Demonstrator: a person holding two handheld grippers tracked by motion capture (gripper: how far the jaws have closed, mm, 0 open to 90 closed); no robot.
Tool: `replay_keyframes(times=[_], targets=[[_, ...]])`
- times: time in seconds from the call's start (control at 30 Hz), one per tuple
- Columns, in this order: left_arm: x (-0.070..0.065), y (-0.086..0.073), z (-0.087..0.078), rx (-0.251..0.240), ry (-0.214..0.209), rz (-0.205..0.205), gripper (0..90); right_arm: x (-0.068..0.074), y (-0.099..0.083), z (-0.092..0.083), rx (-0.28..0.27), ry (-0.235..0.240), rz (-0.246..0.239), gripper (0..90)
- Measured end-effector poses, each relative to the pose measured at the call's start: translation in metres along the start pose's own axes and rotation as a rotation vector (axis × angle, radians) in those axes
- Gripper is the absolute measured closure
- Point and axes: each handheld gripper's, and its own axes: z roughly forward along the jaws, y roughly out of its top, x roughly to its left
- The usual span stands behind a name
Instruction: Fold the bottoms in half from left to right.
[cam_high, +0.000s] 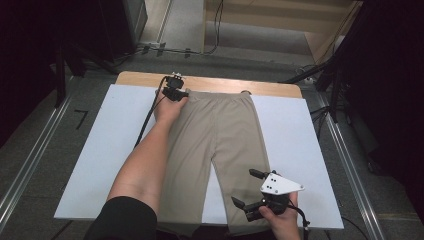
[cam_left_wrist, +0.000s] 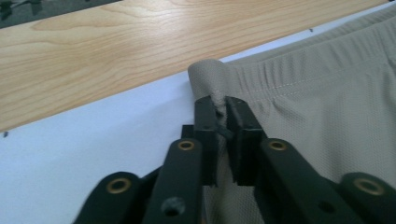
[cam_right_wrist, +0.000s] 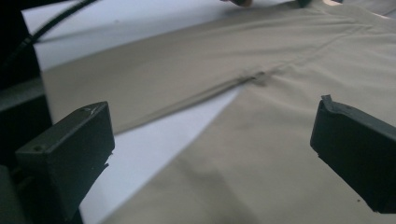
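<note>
Left gripper view: the left gripper (cam_left_wrist: 223, 122) is clamped on the waistband corner of the beige shorts (cam_high: 215, 145), spread flat on the white sheet (cam_high: 105, 150). The right gripper (cam_high: 252, 189) is held agape above a leg hem. The thin pinch could be lost if pulled sharply.

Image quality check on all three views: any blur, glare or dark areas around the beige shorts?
High view: even light on the beige shorts, surroundings fall to black, no glare. Left gripper view: the pinched waistband is sharp, the left hand-held gripper softens toward the bottom edge. Right gripper view: the open right hand-held gripper is blurred, fabric dim, far edge soft.
</note>
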Motion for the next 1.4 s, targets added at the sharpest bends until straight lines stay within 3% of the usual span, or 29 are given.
replay_keyframes(times=[0.13, 0.23, 0.27, 0.33, 0.43, 0.53, 0.57, 0.7, 0.73, 0.97, 1.03, 1.07, 1.13, 1.17, 1.4], targets=[[0.007, 0.003, -0.006, -0.010, -0.047, -0.051, 87.3, 0.010, 0.007, 0.006, -0.004, 0.035, 0.000, 0.0], [0.009, 0.009, -0.016, -0.025, -0.052, -0.055, 87.5, 0.031, 0.019, 0.020, 0.021, 0.096, -0.019, 1.3], [0.009, 0.012, -0.021, -0.028, -0.055, -0.056, 87.5, 0.031, 0.019, 0.020, 0.021, 0.096, -0.019, 1.3], [0.008, 0.020, -0.031, -0.046, -0.054, -0.048, 87.5, 0.045, 0.025, 0.029, 0.010, 0.119, -0.021, 16.7], [0.008, 0.031, -0.044, -0.059, -0.056, -0.033, 87.5, 0.063, 0.033, 0.045, 0.023, 0.156, -0.019, 19.1], [0.007, 0.040, -0.053, -0.075, -0.062, -0.030, 87.5, 0.083, 0.039, 0.060, 0.052, 0.116, -0.056, 25.7], [0.007, 0.042, -0.055, -0.079, -0.066, -0.032, 87.5, 0.096, 0.042, 0.073, 0.068, 0.095, -0.066, 29.1], [0.005, 0.043, -0.056, -0.074, -0.068, -0.026, 87.4, 0.108, 0.045, 0.091, 0.124, 0.103, -0.056, 39.0], [0.004, 0.043, -0.056, -0.073, -0.068, -0.026, 87.4, 0.117, 0.048, 0.105, 0.135, 0.136, -0.069, 40.6], [0.003, 0.044, -0.059, -0.079, -0.066, -0.029, 87.5, 0.133, 0.054, 0.130, 0.150, 0.134, -0.063, 40.7], [0.003, 0.044, -0.059, -0.077, -0.070, -0.028, 87.5, 0.135, 0.054, 0.135, 0.157, 0.130, -0.044, 47.1], [0.004, 0.043, -0.059, -0.071, -0.068, -0.025, 87.5, 0.135, 0.054, 0.141, 0.167, 0.118, -0.011, 49.2], [0.004, 0.043, -0.060, -0.066, -0.069, -0.024, 87.4, 0.135, 0.054, 0.143, 0.167, 0.127, 0.002, 49.8], [0.003, 0.044, -0.060, -0.065, -0.070, -0.024, 87.4, 0.136, 0.054, 0.148, 0.175, 0.124, 0.032, 51.0], [0.002, 0.045, -0.065, -0.075, -0.063, -0.019, 87.4, 0.145, 0.051, 0.163, 0.216, 0.108, 0.066, 51.4]])
